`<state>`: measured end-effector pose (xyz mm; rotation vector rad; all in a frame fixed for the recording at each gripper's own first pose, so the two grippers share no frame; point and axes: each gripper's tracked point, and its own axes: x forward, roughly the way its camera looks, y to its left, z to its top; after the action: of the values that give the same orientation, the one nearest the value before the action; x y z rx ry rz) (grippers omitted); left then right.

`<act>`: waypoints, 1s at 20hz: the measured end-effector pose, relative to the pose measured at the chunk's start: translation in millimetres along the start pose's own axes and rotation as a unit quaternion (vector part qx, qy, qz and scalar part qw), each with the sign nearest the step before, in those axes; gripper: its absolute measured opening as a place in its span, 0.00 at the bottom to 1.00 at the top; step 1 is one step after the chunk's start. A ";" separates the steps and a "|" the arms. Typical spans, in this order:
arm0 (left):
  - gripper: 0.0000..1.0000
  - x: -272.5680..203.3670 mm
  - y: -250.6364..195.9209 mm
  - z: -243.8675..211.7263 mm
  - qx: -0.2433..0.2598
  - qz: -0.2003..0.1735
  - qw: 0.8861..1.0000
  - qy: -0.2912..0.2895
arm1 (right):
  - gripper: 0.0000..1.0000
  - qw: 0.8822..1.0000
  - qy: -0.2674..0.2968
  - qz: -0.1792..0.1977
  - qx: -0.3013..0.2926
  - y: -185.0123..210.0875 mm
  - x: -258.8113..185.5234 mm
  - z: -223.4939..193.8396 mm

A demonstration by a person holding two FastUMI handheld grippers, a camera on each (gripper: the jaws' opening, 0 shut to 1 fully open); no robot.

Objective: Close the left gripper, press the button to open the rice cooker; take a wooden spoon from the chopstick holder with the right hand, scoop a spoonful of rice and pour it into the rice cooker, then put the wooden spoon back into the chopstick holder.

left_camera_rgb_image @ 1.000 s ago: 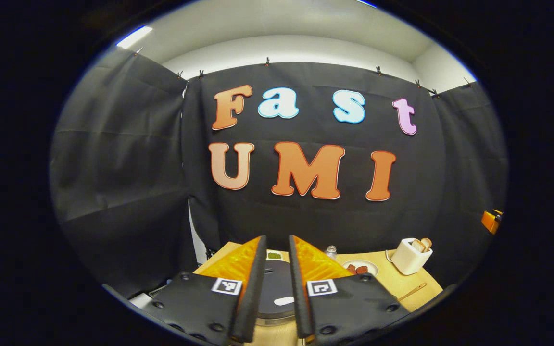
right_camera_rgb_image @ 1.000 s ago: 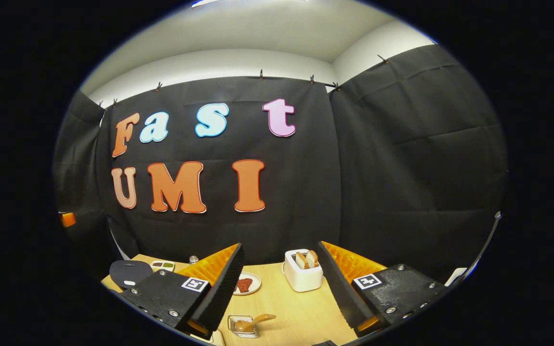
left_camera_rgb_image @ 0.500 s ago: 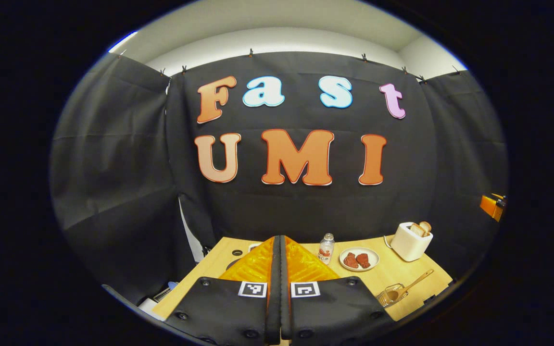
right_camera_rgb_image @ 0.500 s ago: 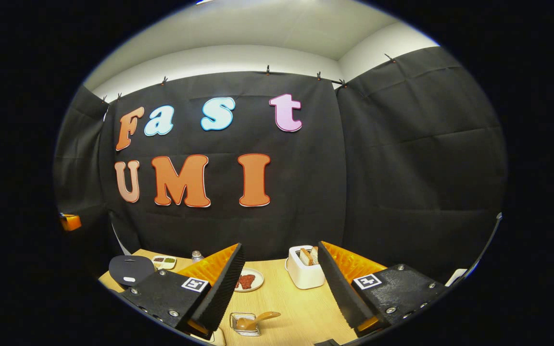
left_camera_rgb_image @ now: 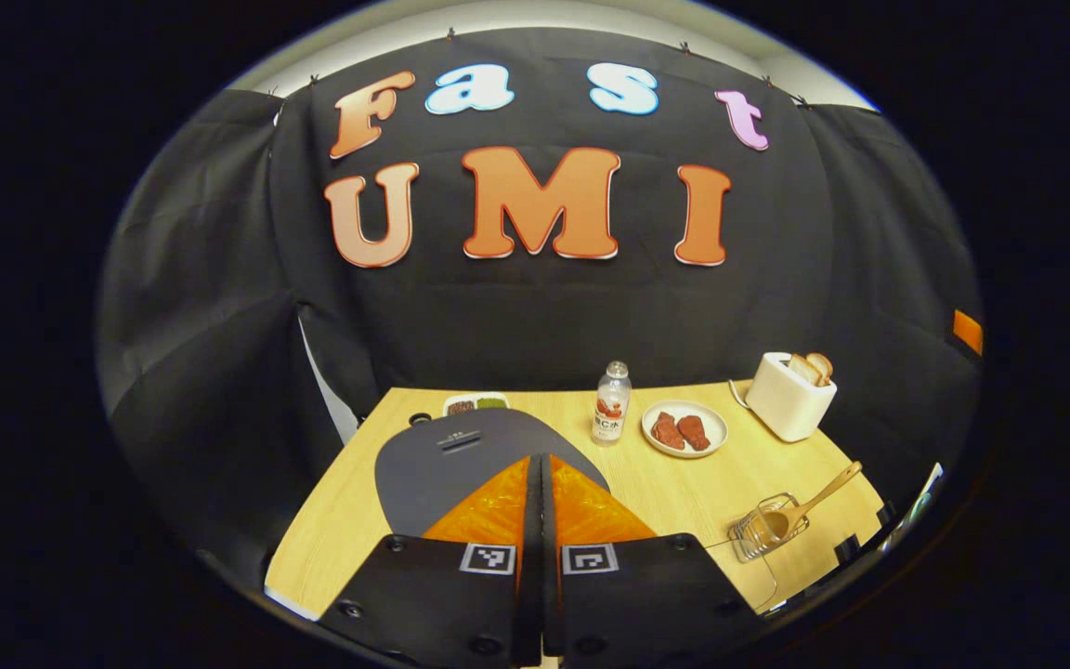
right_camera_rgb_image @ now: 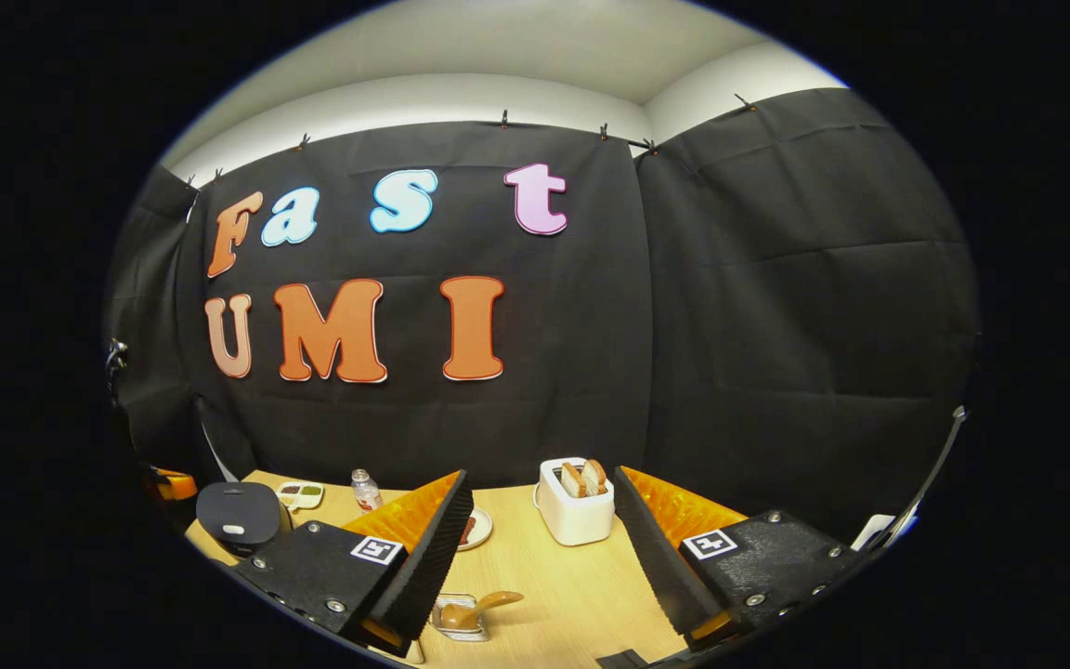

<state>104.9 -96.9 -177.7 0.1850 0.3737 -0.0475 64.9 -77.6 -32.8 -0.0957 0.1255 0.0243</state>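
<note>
The wooden surface (left_camera_rgb_image: 684,483) carries everything. On its left part sits the rice cooker (left_camera_rgb_image: 461,455), lid down, the largest thing there; in the right gripper view it shows at far left (right_camera_rgb_image: 238,516). The left gripper (left_camera_rgb_image: 540,474) hangs over the cooker's near edge with its 2 fingers clenched together, nothing between them. The right gripper (right_camera_rgb_image: 544,539) is released, its fingers spread wide with only air between them, hovering above the near right part of the surface.

At the back right stands a toaster (left_camera_rgb_image: 788,395) with 2 slices poking out of the top. To its left lies a plate (left_camera_rgb_image: 684,429) with 2 reddish pieces, and just beside that a small bottle (left_camera_rgb_image: 611,403) stands upright. Behind the cooker lies a little dish (left_camera_rgb_image: 476,404).

Near the front right edge stands the wire holder (left_camera_rgb_image: 765,531), with the spoon (left_camera_rgb_image: 818,497) resting in it, handle leaning up to the right. In the right gripper view the holder (right_camera_rgb_image: 461,618) sits just below the left finger.
</note>
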 end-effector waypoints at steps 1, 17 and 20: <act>0.02 9.3 -4.2 -11.0 -0.005 -0.006 1.000 0.014 | 0.94 1.000 0.003 -0.003 -0.002 -2.6 0.2 -1.6; 0.05 46.6 -2.3 -82.9 0.009 -0.008 0.993 0.118 | 0.94 0.999 0.032 0.001 -0.005 -2.7 5.4 -28.0; 0.05 47.3 -3.7 -82.5 -0.033 -0.016 0.993 0.113 | 0.94 0.999 0.038 0.014 0.006 5.2 3.7 -33.8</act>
<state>119.1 -85.6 -271.1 0.1197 0.6034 -0.0460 64.3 -75.6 -67.2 -0.0820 0.2032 0.0477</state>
